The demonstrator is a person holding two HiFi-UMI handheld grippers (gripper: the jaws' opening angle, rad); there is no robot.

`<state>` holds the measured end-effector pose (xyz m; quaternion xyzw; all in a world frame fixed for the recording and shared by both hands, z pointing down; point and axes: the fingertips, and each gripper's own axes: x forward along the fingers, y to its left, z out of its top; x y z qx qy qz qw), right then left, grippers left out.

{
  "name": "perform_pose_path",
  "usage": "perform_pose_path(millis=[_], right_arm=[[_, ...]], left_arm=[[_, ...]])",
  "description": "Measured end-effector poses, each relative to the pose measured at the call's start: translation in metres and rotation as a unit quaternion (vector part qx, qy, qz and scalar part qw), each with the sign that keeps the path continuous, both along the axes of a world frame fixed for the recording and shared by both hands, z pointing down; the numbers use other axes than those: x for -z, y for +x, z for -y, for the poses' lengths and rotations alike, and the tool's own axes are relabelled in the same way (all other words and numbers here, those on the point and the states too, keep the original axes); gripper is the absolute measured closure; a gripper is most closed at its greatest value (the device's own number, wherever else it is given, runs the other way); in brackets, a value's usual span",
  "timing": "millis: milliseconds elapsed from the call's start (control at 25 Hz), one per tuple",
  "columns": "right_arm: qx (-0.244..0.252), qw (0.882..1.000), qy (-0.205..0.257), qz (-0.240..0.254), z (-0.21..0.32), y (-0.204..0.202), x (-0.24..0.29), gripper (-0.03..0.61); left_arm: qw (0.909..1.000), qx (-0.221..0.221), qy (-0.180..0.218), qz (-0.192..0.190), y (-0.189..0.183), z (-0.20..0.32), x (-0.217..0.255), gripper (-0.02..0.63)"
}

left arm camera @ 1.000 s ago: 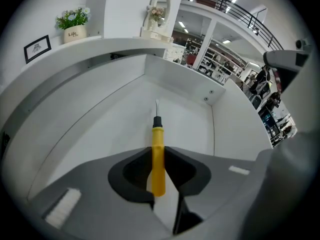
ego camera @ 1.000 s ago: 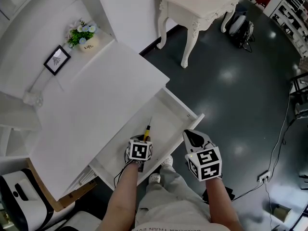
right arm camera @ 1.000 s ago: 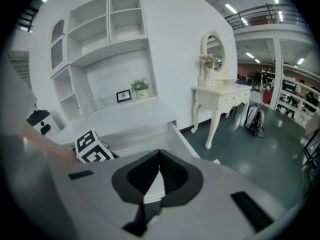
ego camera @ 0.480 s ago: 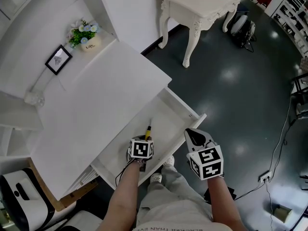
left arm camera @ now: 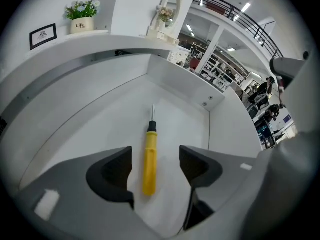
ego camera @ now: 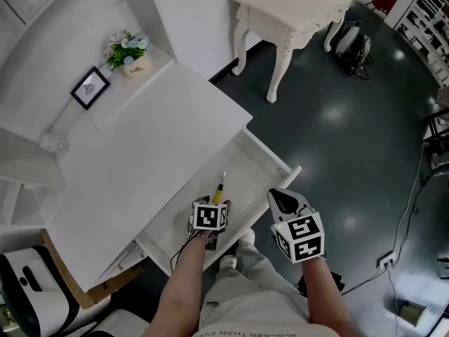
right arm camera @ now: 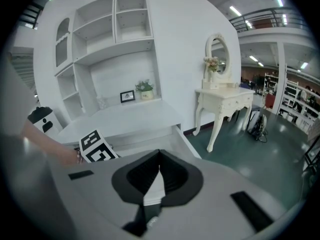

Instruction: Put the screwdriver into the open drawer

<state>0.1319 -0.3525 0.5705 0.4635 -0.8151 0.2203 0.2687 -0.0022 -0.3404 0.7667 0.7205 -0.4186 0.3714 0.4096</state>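
The yellow-handled screwdriver (left arm camera: 148, 159) lies flat on the floor of the open white drawer (left arm camera: 95, 134), blade pointing to the back. My left gripper (left arm camera: 155, 168) hangs just above it, its jaws opening; the handle sits between the fingers (left arm camera: 112, 171) with a gap on each side. From the head view the screwdriver (ego camera: 220, 187) shows just beyond the left gripper (ego camera: 215, 208), inside the drawer (ego camera: 254, 164). My right gripper (ego camera: 283, 201) is shut and empty, hovering off the drawer's right front corner; its own view shows the right gripper (right arm camera: 159, 158) with jaws closed together.
The white desk top (ego camera: 140, 146) lies behind the drawer, with a flower pot (ego camera: 129, 52) and a framed picture (ego camera: 90, 87) at its back. An ornate white table (ego camera: 287, 9) stands on the dark floor at the upper right. My legs are under the drawer front.
The left gripper's jaws have spread apart and let go of the screwdriver, which now rests on the drawer floor. The right gripper has stayed where it was.
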Motion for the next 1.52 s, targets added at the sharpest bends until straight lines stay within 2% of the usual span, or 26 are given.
perform_pose_path(millis=[680, 920, 1040, 1200, 1520], right_arm=[[-0.012, 0.998, 0.054, 0.007, -0.003, -0.013, 0.044, 0.571], [-0.024, 0.996, 0.082, 0.012, 0.002, -0.011, 0.067, 0.571], [-0.027, 0.995, 0.095, 0.012, 0.003, -0.012, 0.079, 0.571], [-0.032, 0.993, 0.111, 0.012, 0.003, -0.009, 0.094, 0.571], [-0.039, 0.988, 0.148, 0.016, 0.002, -0.009, 0.128, 0.571]], left_arm=[[0.9978, -0.018, 0.061, -0.021, -0.011, 0.003, 0.057, 0.330], [0.9940, -0.028, 0.104, -0.019, -0.010, 0.015, 0.093, 0.331], [0.9905, -0.035, 0.131, -0.025, -0.009, 0.023, 0.114, 0.331], [0.9836, -0.020, 0.175, -0.040, -0.008, 0.034, 0.150, 0.355], [0.9598, -0.002, 0.276, -0.050, -0.019, 0.051, 0.232, 0.428]])
